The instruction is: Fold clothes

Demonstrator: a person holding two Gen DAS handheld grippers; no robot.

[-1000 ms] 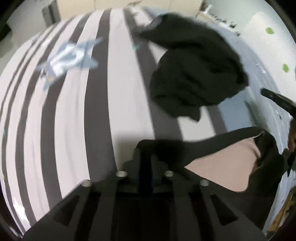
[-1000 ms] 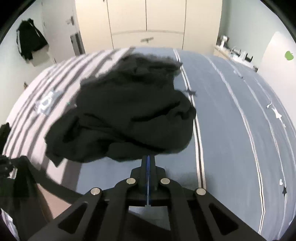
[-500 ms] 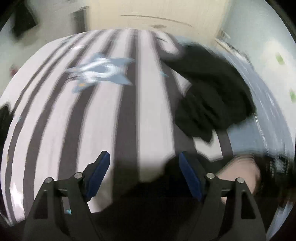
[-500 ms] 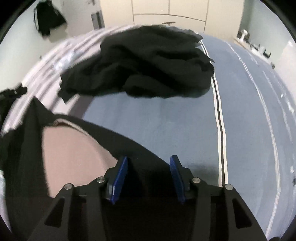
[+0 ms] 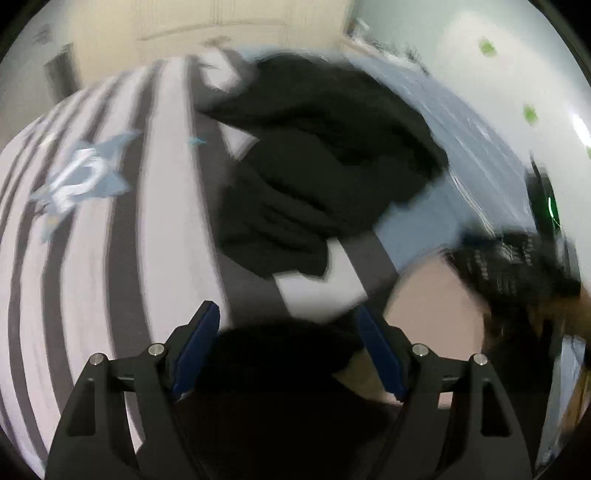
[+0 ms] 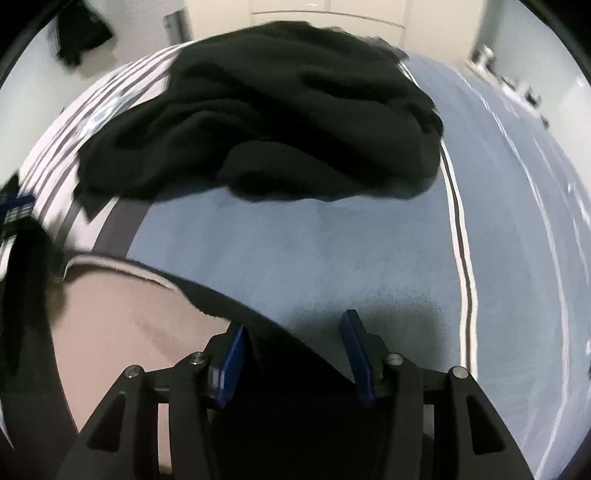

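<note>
A black garment with a pink inner side (image 6: 122, 332) lies spread on the bed, close under both grippers. Its black edge runs between the blue pads (image 6: 232, 363) of my right gripper (image 6: 293, 321), whose jaws stand apart without pressing on it. My left gripper (image 5: 287, 309) is open wide, with a dark fold of the same garment (image 5: 280, 354) low between its fingers and the pink side (image 5: 436, 306) to its right. A crumpled black heap of clothing (image 5: 314, 177) (image 6: 277, 122) lies farther back on the bed.
The bed cover (image 5: 162, 229) has grey and white stripes with a pale blue star print (image 5: 77, 177) on the left, and is plain blue (image 6: 332, 258) on the right. Cream cupboards stand behind the bed. A dark item (image 6: 81, 29) hangs on the left wall.
Both grippers were shut on the black and pink garment and now stand open, and the cloth lies loose. The right gripper has sunk toward the bed. The left view has swung toward the heap.
</note>
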